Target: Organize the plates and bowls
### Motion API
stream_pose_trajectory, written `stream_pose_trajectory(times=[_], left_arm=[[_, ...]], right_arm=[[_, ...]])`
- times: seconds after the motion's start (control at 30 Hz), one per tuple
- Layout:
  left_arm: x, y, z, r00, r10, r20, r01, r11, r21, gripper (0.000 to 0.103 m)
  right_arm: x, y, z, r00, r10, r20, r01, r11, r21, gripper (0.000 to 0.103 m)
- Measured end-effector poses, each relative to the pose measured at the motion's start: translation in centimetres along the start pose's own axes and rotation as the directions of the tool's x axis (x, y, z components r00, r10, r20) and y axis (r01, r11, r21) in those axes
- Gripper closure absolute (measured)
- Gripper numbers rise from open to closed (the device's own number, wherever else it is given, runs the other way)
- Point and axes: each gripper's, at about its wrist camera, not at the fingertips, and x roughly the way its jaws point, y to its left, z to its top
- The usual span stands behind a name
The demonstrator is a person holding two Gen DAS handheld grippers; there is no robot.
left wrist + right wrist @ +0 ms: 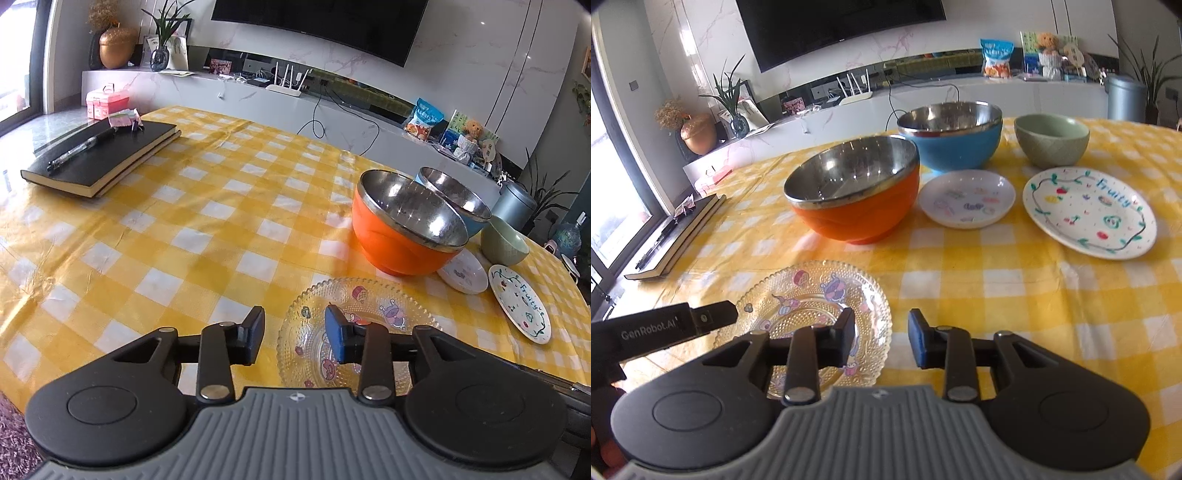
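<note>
At table's near edge, both grippers, left [295, 338] and right [881, 339], hang part-open and empty over the glass plate [812, 295]; stacking appears unstarted, so next comes gripping its rim.

Ahead of me at 12 o'clock a dark TV [827, 26] hangs on a white marble wall [443, 44]. Under it runs a long low cabinet [207, 88]. At 9 o'clock a window [613, 206] gives bright daylight.
</note>
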Motion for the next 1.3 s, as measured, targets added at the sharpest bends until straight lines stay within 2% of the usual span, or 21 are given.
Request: stream_pose_trajectory(times=[0.43, 0.6, 0.67, 0.93, 1.0, 1.3], left_arm=[[-2.5, -5.0, 0.1, 0.999, -0.044, 0.022, 0.042, 0.995, 0.093, 0.037], [-2.8, -7.4, -0.6, 0.997, -0.073, 0.004, 0.071, 0.989, 0.133, 0.029], [-2.9, -8.2, -0.9, 0.997, -0.080, -0.008, 0.080, 0.986, 0.143, 0.028], [-2.7, -11.5, -1.8, 0.995, -0.090, -0.041, 0.096, 0.976, 0.194, 0.028], [-2.5, -12.4, -1.9, 0.994, -0.096, -0.047, 0.104, 0.973, 0.206, 0.028], [-0.5, -16.2, -1.7, 0.981, -0.179, -0.071, 0.191, 0.953, 0.233, 0.027]], right_arm=[[-3.9, -2.5, 0.0, 0.988, -0.107, 0.109, 0.108, 0.994, -0.005, 0.067], [-5.4, -4.4, 0.2, 0.988, -0.120, 0.098, 0.118, 0.993, 0.022, 0.059], [-6.0, -5.4, 0.0, 0.987, -0.130, 0.095, 0.128, 0.991, 0.037, 0.054], [-7.5, -8.8, -0.1, 0.977, -0.190, 0.094, 0.183, 0.980, 0.080, 0.050], [-7.7, -9.6, -0.1, 0.974, -0.205, 0.100, 0.196, 0.976, 0.093, 0.046], [-8.1, -13.0, 0.7, 0.963, -0.243, 0.119, 0.224, 0.963, 0.152, 0.034]])
